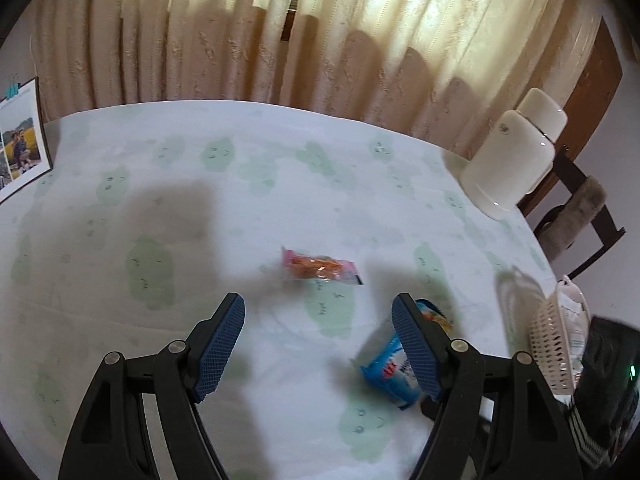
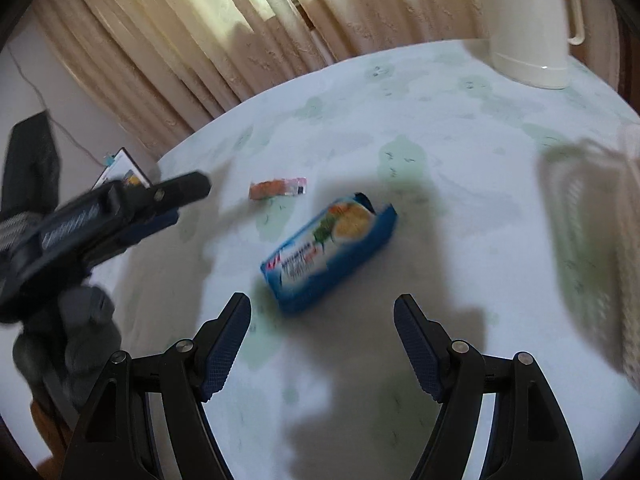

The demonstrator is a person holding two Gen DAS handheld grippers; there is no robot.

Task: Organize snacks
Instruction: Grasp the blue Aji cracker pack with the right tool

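- The left gripper (image 1: 318,316) is seen with jaws spread wide above the table (image 1: 200,208); nothing is gripped between the pads.
- The right gripper (image 2: 322,318) is likewise released, jaws apart and empty, hovering over the tablecloth.
- A blue snack pack (image 2: 328,248) is found lying flat on the cloth, just ahead of the right gripper's fingers and touched by neither pad. In the left wrist view the same pack (image 1: 386,368) is partly hidden behind the right-hand finger of the left gripper.
- A small pink-and-orange snack packet (image 1: 318,266) is located further out on the table, apart from the blue pack; it is seen in the right wrist view too (image 2: 278,189).
- A white perforated basket (image 1: 554,344) is placed at the table's right edge, near the blue pack; something pale is visible inside, but its contents cannot be told. In the right wrist view the basket (image 2: 630,248) is heavily blurred.
- A cream thermos jug (image 1: 516,152) is stood upright at the far right of the table, well apart from the snacks.
- A photo card (image 1: 20,140) is propped at the far left edge.
- The left gripper is also caught in the right wrist view (image 2: 176,200), held by a gloved hand (image 2: 76,340).
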